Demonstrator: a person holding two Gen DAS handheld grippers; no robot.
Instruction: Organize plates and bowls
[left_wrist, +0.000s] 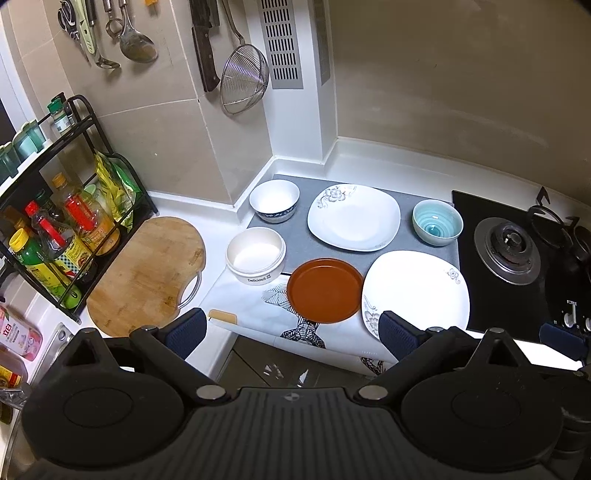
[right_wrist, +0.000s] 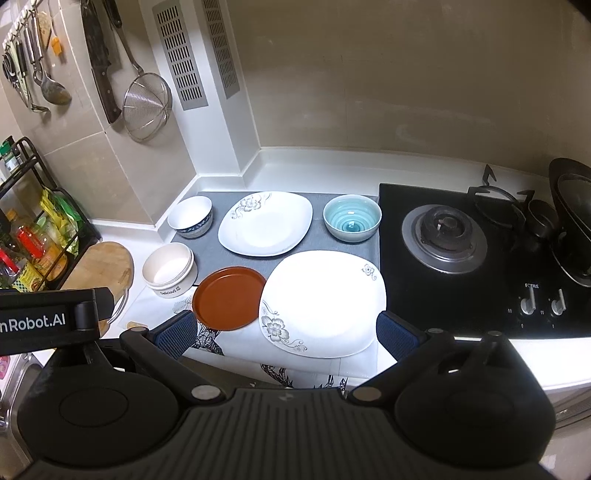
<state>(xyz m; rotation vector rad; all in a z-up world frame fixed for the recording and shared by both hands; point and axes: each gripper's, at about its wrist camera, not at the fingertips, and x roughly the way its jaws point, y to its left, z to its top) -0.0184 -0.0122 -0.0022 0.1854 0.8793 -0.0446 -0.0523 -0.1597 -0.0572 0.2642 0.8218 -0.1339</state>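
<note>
Both hand-held grippers hover above the surface (left_wrist: 229, 266) with fingers spread wide and nothing between them. Just ahead of the left hand-held gripper (left_wrist: 291, 330) lies the brown round plate (left_wrist: 325, 290). Filling the gap of the right hand-held gripper (right_wrist: 286, 330) is the near white square plate (right_wrist: 323, 301). Beyond sit the far white square plate (right_wrist: 266, 223), the teal bowl (right_wrist: 352, 218), the blue-patterned bowl (right_wrist: 190, 216) and the cream bowl (right_wrist: 168, 271). All look rigid, glazed, probably slippery and breakable. The plates lie flat, so the overhanging rim seems the best hold; bowls, by the wall.
</note>
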